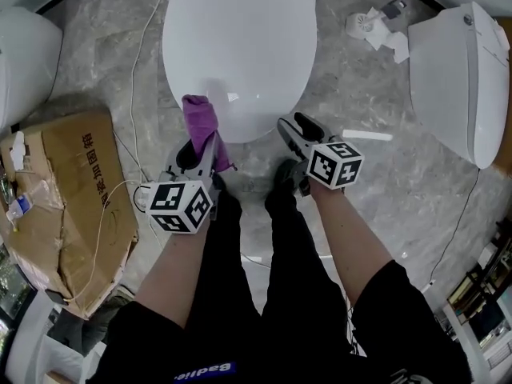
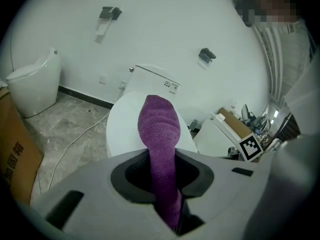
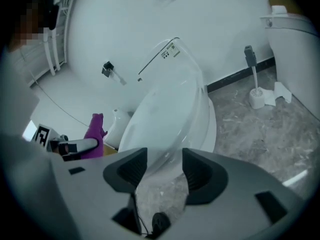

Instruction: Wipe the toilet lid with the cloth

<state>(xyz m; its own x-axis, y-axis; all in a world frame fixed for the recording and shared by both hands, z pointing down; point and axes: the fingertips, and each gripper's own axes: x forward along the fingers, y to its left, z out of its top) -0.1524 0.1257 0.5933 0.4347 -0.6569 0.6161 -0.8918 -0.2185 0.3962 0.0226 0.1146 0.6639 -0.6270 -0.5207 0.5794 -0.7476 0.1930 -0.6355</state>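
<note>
Left gripper (image 1: 196,149), lower centre-left of the head view: jaws clamped on the purple cloth (image 1: 200,117), whose free end overlaps the front edge of the closed white toilet lid (image 1: 240,38) at upper centre; contact unclear. Right gripper (image 1: 294,130), centre-right: jaws apart, empty, near that edge.

Bright, even indoor light; we see strong fisheye bending in both gripper views.
We find soft glare on the toilet lid (image 1: 240,38) and a bright streak on the marble floor (image 1: 370,136); shadows are faint. The right gripper view is smeared by motion blur and dark at its corners, while the purple cloth (image 2: 159,129) looks sharp.
</note>
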